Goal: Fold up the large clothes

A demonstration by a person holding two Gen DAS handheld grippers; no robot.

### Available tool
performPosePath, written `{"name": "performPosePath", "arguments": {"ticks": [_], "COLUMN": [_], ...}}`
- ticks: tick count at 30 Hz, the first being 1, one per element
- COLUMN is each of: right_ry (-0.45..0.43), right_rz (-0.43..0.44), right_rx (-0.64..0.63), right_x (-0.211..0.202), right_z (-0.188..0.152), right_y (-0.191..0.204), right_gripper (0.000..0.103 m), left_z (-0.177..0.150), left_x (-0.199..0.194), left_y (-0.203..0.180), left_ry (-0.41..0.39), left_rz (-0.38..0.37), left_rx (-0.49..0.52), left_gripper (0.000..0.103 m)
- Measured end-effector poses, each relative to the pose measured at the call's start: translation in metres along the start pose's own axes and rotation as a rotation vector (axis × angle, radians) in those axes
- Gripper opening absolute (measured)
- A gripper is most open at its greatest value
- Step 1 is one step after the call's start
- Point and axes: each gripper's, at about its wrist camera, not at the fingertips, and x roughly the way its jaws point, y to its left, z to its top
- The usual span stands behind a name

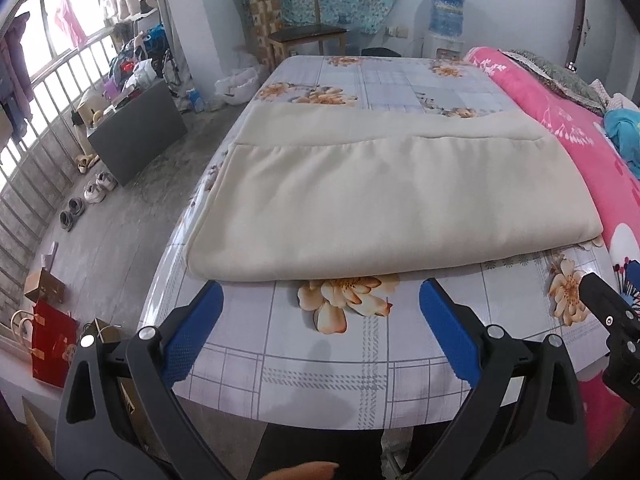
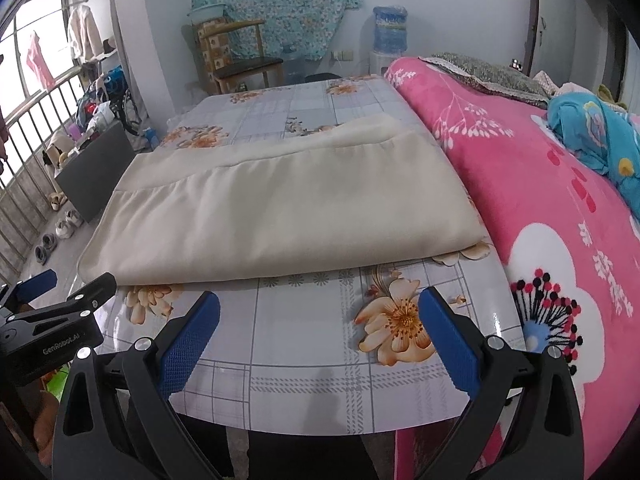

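Both my tongs, left tongs and right tongs, stand spread apart and grip nothing, hovering over the bench edge nearest me. I see the folded cream garment lying flat mid-bench, just beyond them, its right side beside the pink blanket.

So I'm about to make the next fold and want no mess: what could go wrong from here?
The cream garment reaches the table's left edge; pulling there might slide it off the glossy cover. Its right side touches the pink blanket, which could snag. Both the left gripper and right gripper are open and empty, so uneven pinches may skew the fold.
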Motion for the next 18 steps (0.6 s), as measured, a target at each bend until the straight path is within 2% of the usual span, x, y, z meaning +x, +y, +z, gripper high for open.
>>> {"name": "performPosePath", "arguments": {"ticks": [18], "right_ry": [0.023], "right_rz": [0.009], "right_rx": [-0.016], "right_x": [0.0048], "right_z": [0.0024], "right_y": [0.0046], "right_gripper": [0.097], "left_z": [-0.0033], "left_x": [0.0040], "left_y": [-0.0014], "left_ry": [0.033], "left_rz": [-0.008], "left_rx": [0.003], "left_gripper": [0.095]}}
